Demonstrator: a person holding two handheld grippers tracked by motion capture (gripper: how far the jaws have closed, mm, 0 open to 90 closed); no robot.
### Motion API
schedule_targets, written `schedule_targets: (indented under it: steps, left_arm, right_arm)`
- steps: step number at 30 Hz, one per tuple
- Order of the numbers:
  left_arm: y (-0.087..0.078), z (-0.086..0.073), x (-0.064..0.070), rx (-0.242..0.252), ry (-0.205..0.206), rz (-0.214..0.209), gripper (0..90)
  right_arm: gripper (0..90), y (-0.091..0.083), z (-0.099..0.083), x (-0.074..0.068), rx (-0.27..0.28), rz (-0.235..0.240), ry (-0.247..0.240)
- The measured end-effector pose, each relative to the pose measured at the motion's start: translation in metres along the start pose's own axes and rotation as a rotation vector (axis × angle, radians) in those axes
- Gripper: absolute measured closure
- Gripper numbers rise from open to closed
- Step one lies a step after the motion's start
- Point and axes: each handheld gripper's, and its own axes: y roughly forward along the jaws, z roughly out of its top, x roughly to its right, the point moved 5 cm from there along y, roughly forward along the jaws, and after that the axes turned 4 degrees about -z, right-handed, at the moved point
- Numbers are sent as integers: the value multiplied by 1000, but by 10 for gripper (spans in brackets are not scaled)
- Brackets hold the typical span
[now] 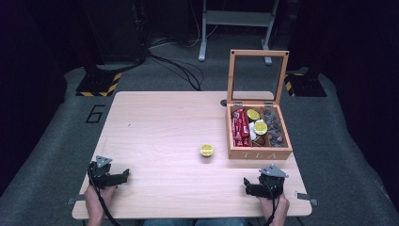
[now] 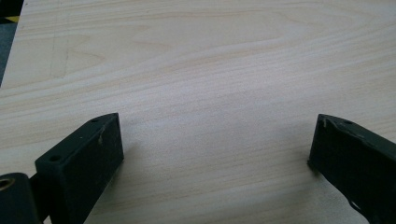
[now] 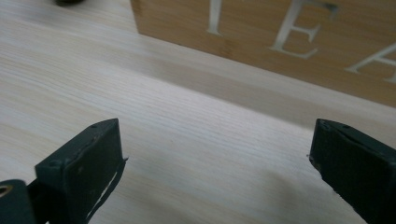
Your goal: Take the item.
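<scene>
Pale wood grain runs across the table [image 1: 155,122], and on it, near the middle and just left of the tea box [image 1: 259,153], lies a single lime half [image 1: 206,150], cut face up and apart from everything else. The box stands open with its glass lid [image 1: 258,75] raised; inside are red packets [image 1: 240,127] in the left compartment, two more lime halves [image 1: 257,121] and something white in the middle, and dark pieces on the right that are too small to name. The left gripper [image 1: 123,175] rests at the near left of the table with its jaws spread wide over bare wood, holding nothing. The right gripper [image 1: 246,186] rests at the near right, jaws likewise spread and empty, facing the lettered front wall of the box in its own view. The work looks to be at its very start: the loose lime half seems meant for the box, and no reach is yet under way. The next move likely calls for the right gripper to swing left and forward, straddle the lime half across its rind, and close gently so the soft fruit does not slip or squash.
</scene>
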Motion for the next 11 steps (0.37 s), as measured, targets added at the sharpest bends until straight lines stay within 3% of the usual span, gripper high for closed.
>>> schedule_targets:
  steps: [3,11]
  left_arm:
    - [0,0,0,0,0,0,26]
    - [0,0,0,1,0,2,26]
  right_arm:
    - [9,3,-4,6,-15,-2,11]
    - [0,8,-6,4,-73,14,18]
